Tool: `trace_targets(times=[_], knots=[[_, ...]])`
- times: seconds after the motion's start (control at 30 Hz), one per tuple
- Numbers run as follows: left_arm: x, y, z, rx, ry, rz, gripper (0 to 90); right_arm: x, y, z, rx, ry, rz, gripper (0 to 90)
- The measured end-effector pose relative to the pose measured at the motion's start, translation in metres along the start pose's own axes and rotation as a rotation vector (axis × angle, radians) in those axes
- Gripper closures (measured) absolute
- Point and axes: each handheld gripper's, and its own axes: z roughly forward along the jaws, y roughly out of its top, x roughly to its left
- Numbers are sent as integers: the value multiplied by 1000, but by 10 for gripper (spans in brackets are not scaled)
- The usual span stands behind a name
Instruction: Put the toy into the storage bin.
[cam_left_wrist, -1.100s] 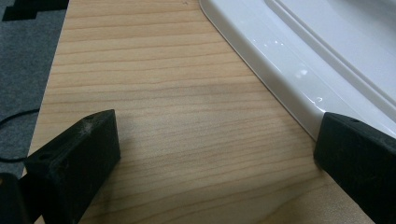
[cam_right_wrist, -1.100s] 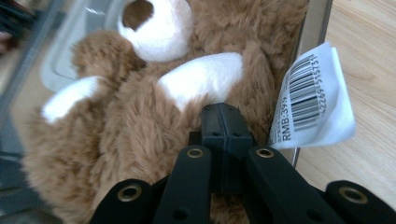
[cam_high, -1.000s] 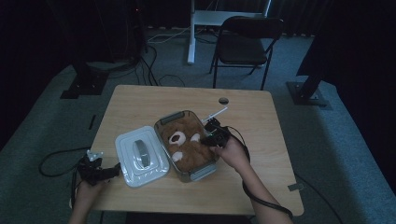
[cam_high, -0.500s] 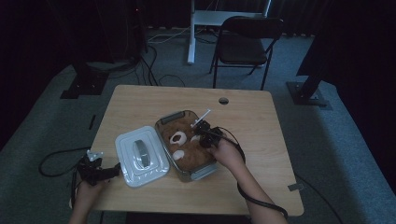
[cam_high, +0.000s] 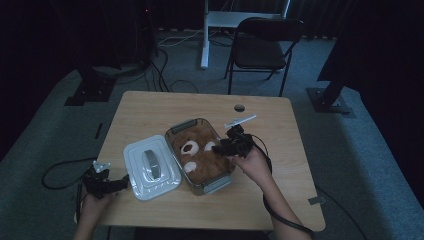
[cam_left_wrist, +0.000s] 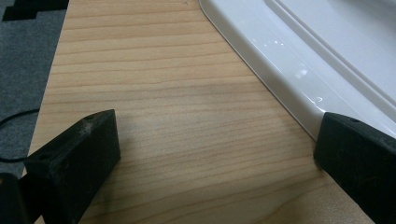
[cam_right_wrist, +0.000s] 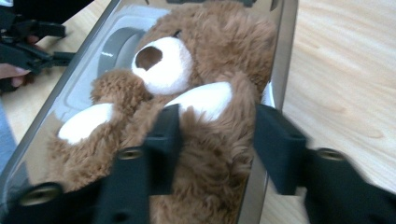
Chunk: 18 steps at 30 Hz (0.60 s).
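1. The teddy bear (cam_high: 200, 156) lies on its back in the clear box (cam_high: 176, 134) at the middle of the table (cam_high: 280, 130), its muzzle toward 11 o'clock in the right gripper view.
2. The right gripper (cam_right_wrist: 215, 140) hovers over the bear's 3 o'clock side; its jaws have just been opening and now straddle the fur and box wall without pressing.
3. The bear looks packed. I judge closing the box comes next.
4. The lid (cam_high: 150, 167) rests at 9 o'clock of the box, and the left gripper (cam_left_wrist: 215, 154) waits released, one jaw at the lid's rim.

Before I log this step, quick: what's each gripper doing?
Left gripper: open, empty, beside the white lid.
Right gripper: open, just opening over the teddy bear.
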Motion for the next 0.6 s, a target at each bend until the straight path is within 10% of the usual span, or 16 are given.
trace_targets(times=[0.33,0.6], knots=[[0,0,0,-1,0,-2,7,-12,-11,1,-72,38,59,119],[0,0,0,-1,0,-3,7,-25,-24,-5,-132,-34,68,117]])
